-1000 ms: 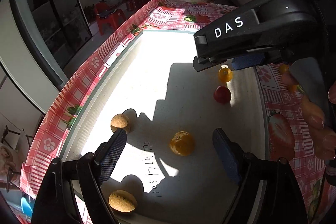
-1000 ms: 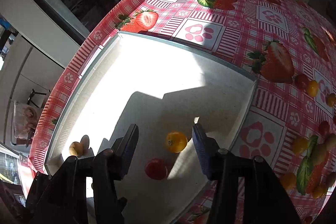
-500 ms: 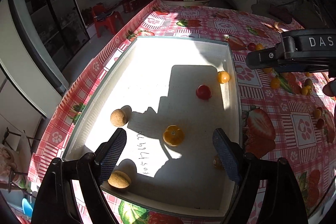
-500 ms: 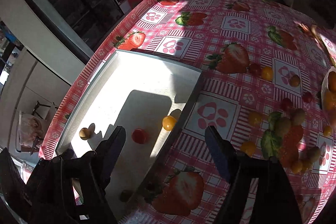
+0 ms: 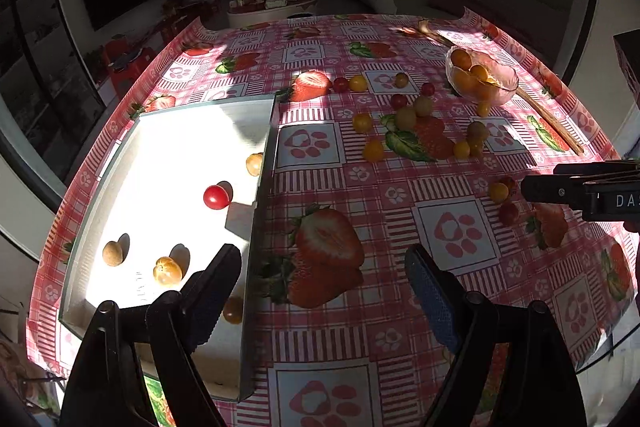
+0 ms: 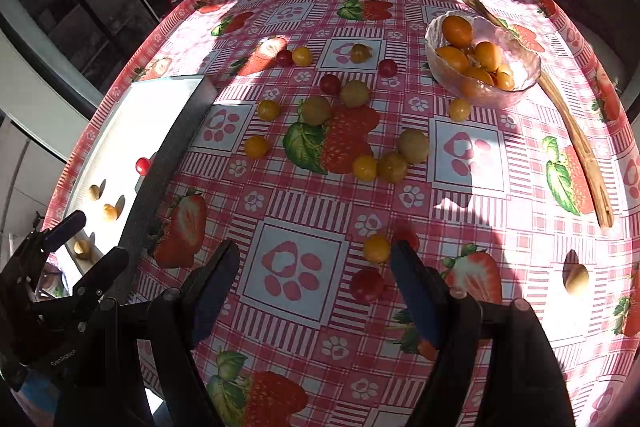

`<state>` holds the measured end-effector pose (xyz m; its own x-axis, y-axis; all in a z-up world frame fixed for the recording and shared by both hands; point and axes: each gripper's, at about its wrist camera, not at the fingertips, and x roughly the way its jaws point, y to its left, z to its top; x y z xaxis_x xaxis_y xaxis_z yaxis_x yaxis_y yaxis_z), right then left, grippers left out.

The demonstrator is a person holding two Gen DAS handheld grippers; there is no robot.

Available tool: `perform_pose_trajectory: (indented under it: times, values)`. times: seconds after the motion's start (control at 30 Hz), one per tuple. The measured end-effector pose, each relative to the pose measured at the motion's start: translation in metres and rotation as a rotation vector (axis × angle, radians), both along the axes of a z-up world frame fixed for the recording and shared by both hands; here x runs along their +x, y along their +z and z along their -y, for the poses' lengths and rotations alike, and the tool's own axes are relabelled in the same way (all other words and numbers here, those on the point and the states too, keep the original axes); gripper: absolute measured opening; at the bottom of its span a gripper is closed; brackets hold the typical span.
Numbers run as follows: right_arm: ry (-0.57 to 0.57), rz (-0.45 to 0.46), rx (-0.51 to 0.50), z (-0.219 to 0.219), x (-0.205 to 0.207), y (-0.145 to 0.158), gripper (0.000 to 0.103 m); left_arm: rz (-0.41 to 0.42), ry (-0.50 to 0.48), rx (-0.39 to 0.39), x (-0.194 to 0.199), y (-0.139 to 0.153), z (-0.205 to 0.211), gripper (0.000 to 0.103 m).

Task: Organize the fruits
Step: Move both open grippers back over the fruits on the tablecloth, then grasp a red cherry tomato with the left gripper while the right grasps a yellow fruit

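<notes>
A white tray (image 5: 262,163) sits at the table's left and holds a red cherry tomato (image 5: 216,197), a small orange (image 5: 167,270) and several small brown and yellow fruits. Many loose small fruits (image 6: 316,110) lie on the tablecloth. My left gripper (image 5: 324,283) is open and empty above the tray's right wall. My right gripper (image 6: 314,281) is open and empty, low over the cloth; a yellow fruit (image 6: 376,247) and a red tomato (image 6: 366,284) lie just inside its right finger (image 6: 412,287). The tray also shows in the right wrist view (image 6: 168,143).
A glass bowl (image 6: 524,75) of kumquats stands at the far right, with a long wooden utensil (image 6: 576,135) beside it. A pale fruit (image 6: 576,279) lies at the right. The strawberry-print tablecloth (image 5: 456,227) covers the table. The table edge runs close at the left.
Both grippers have pulled back and swung right, away from the tray and out over the tablecloth. The right gripper has left the tray and now hovers by loose fruits.
</notes>
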<state>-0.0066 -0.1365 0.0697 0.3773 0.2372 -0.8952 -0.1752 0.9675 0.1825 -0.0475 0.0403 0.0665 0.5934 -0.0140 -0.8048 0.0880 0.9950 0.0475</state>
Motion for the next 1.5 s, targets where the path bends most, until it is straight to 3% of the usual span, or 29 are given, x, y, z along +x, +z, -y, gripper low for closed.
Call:
perform_pose_trajectory:
  times: [0.33, 0.67, 0.77, 0.83, 0.97, 1.03, 1.13, 1.2, 1.3, 1.5]
  values:
    - [-0.188, -0.035, -0.113, 0.116, -0.023, -0.012, 0.081, -0.100, -0.116, -0.042, 0.019, -0.025, 0.087, 0.085]
    - [-0.266, -0.057, -0.138, 0.167, -0.023, -0.035, 0.081, -0.131, -0.142, -0.021, 0.041, -0.042, 0.133, 0.085]
    - [-0.280, -0.057, -0.132, 0.172, -0.021, -0.039, 0.076, -0.140, -0.137, -0.023, 0.044, -0.045, 0.135, 0.084]
    - [-0.286, -0.049, -0.125, 0.174, -0.019, -0.041, 0.074, -0.147, -0.134, -0.019, 0.046, -0.047, 0.137, 0.071]
    - [-0.276, -0.031, -0.138, 0.170, -0.012, -0.042, 0.070, -0.163, -0.126, -0.024, 0.049, -0.052, 0.139, 0.064]
    - [-0.271, -0.024, -0.146, 0.167, -0.008, -0.042, 0.066, -0.159, -0.132, -0.029, 0.049, -0.051, 0.142, 0.055]
    - [-0.259, -0.016, -0.162, 0.163, -0.002, -0.042, 0.056, -0.158, -0.143, -0.030, 0.050, -0.050, 0.146, 0.039]
    - [-0.249, -0.012, -0.177, 0.160, 0.000, -0.041, 0.042, -0.154, -0.152, -0.032, 0.050, -0.049, 0.148, 0.023]
    - [-0.243, -0.009, -0.187, 0.159, 0.001, -0.041, 0.028, -0.152, -0.161, -0.054, 0.049, -0.048, 0.146, 0.023]
    - [-0.217, -0.015, -0.131, 0.156, -0.007, -0.037, 0.028, -0.129, -0.173, -0.061, 0.035, -0.042, 0.136, 0.023]
